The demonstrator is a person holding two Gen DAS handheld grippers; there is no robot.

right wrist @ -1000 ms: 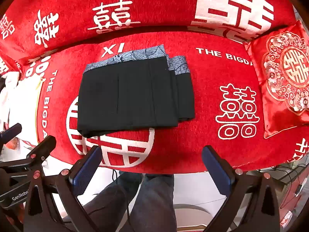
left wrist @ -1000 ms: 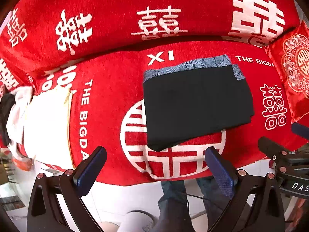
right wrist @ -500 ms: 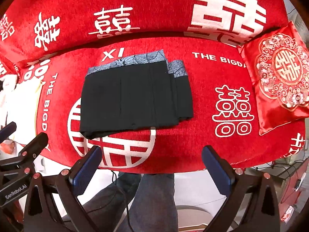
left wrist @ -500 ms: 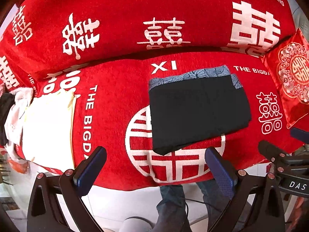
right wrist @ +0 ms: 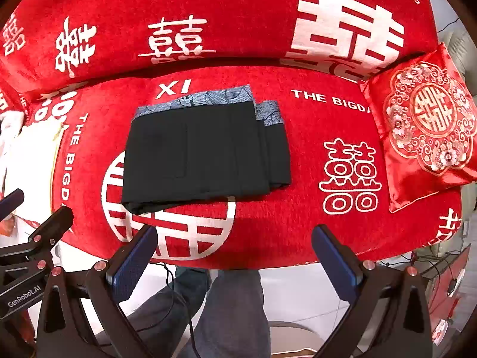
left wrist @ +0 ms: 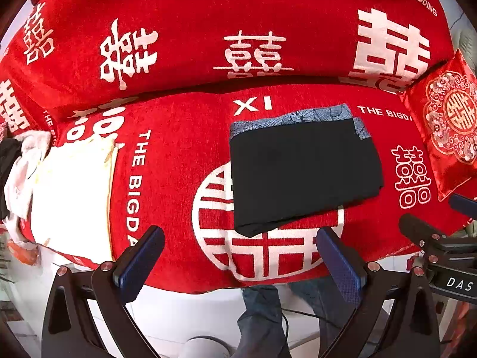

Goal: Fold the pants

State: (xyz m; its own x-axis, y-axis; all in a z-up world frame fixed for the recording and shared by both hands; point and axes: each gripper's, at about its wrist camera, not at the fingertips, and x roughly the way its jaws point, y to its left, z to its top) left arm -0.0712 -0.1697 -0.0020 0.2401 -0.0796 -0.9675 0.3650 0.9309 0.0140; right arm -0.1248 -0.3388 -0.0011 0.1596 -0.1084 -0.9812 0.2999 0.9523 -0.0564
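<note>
**Both hand-held grippers off the cloth, fold looks finished**

Two tools, both empty. Left hand-held gripper point(left wrist: 240, 256): fingers wide apart, nothing between them, hanging off the front edge of the sofa seat point(left wrist: 184, 256). Right hand-held gripper point(right wrist: 234, 253): same, fingers spread, clear of the fabric, also over the front edge.

Black pants point(right wrist: 205, 152) lie folded into a flat rectangle mid-seat, on the white round emblem point(right wrist: 179, 238). Blue patterned waistband point(right wrist: 202, 100) faces the backrest. Layers stacked, slightly staggered at the right side, with a second band strip peeking out. Near-left corner droops a bit and shows a loose layer.

Judgement: folding step is essentially done; this reads as retreat or inspection. If anything is left, it's squaring the staggered right edge or tucking the near-left corner, which calls for a low approach from the front and a pinch on the top layers only, or the stack shifts.

Room:
- right of the pants: bare seat, then the embroidered red cushion point(right wrist: 429, 125), well apart
- left: white folded cloth point(left wrist: 68, 197) near the seat end, well apart from the pants
- behind: backrest close to the waistband, little room
- front: seat edge near, a person's legs point(right wrist: 214, 307) below
</note>
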